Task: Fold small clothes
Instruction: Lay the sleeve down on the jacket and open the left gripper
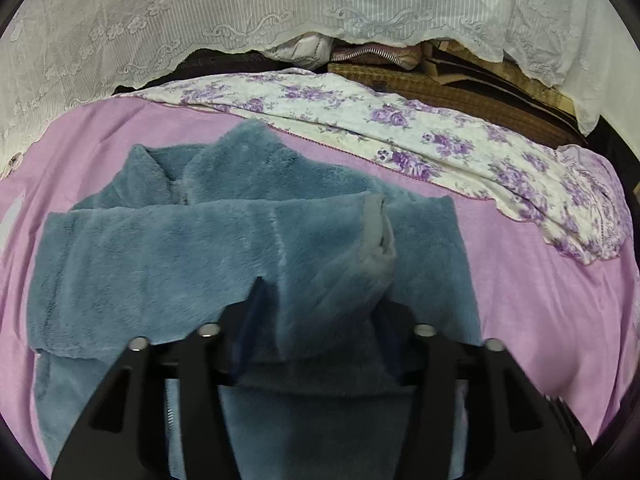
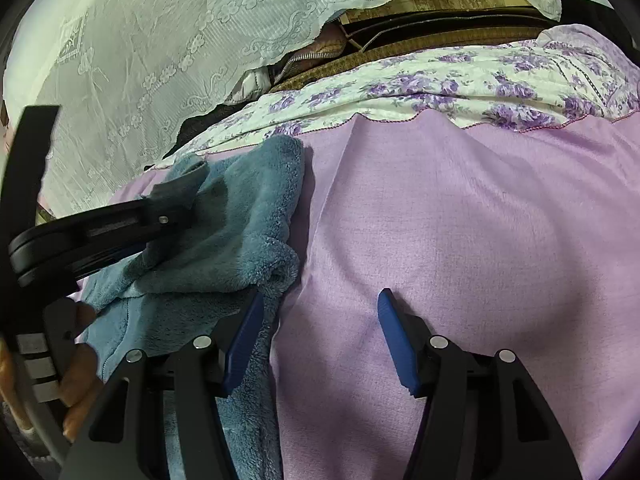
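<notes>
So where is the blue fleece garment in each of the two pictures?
Left wrist view: the blue fleece garment fills the centre and lower left, a fold of it between the left gripper fingers.
Right wrist view: it lies at the left, beside the open right gripper.
Shared landmark: the purple-flowered quilt behind it.

So the fleece jacket lies on the bedsheet, sleeve folded across it, floral quilt behind, lace curtain further back.
</notes>
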The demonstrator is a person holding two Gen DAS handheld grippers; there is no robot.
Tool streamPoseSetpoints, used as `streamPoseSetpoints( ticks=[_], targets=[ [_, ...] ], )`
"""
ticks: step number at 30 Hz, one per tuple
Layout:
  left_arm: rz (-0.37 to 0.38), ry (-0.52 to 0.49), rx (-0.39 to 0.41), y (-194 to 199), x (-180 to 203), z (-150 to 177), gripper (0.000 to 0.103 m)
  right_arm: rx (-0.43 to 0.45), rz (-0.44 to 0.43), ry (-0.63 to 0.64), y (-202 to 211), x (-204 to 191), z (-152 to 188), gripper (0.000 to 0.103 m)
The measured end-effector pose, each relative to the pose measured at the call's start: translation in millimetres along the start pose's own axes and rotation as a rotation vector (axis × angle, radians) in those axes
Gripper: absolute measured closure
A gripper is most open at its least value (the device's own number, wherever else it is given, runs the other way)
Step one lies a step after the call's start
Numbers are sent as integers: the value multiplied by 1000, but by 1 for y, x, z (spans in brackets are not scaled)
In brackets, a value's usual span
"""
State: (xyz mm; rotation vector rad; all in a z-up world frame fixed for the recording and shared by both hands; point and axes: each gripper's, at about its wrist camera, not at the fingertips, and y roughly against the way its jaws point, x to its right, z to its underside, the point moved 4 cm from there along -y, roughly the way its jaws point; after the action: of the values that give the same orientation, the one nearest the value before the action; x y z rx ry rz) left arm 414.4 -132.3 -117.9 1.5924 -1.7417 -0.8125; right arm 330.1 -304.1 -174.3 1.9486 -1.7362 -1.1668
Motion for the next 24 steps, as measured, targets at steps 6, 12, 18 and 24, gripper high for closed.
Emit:
streamPoseSetpoints(
  ticks=[6, 12, 18, 24],
  targets=[
    [10, 8, 56, 43, -37, 4, 17, 3, -17, -12, 0, 1, -1, 43],
    [-159, 59, 116, 71, -117, 12, 14, 16, -30, -30, 4, 5, -1, 44],
    [-227, 206, 85, 68, -196, 27, 14, 36, -24, -38, 7, 7, -1, 44],
    [-232, 265, 37, 41, -235, 49, 14, 67, 0, -40, 12, 9, 0, 44]
  ],
)
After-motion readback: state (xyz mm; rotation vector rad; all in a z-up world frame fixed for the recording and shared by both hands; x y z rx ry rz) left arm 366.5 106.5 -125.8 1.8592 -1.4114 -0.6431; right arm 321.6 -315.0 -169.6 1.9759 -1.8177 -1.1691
